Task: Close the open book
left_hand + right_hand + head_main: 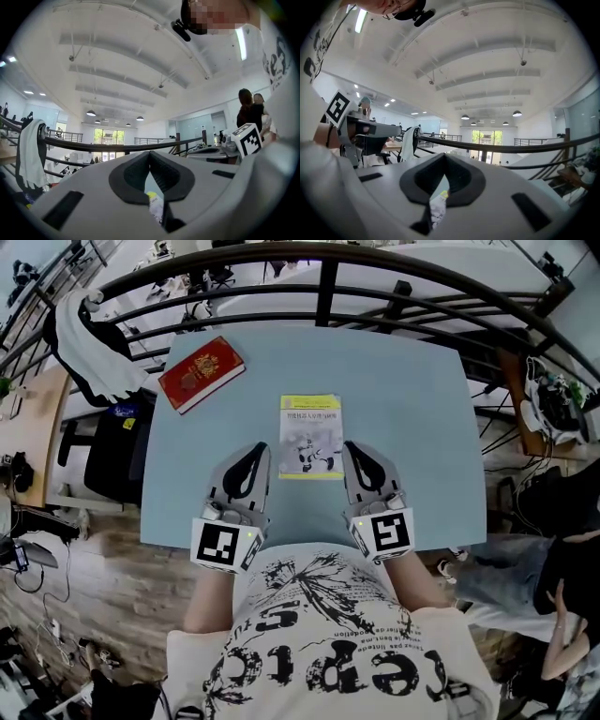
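Plainly, the book [310, 436] lay closed and flat near the middle of the pale blue table [412, 427], its white cover facing up with a yellow band at its far and near edges. The left gripper [255, 457] and the right gripper [354, 450] were held level near the table's near edge, one at each side of the book's near end, just beside it. I could not tell whether either touched it.

In the left gripper view the fingers [129, 178] were clenched, tips meeting, with nothing clamped between them; only a strip of the book showed through the gap below. The right gripper's fingers [461, 180] were clenched and empty in the same way.

A red book [201, 372] lay askew at the table's far left corner, well apart. A dark railing [328, 277] ran beyond the far edge, with a white garment [80, 343] draped over it at the left.
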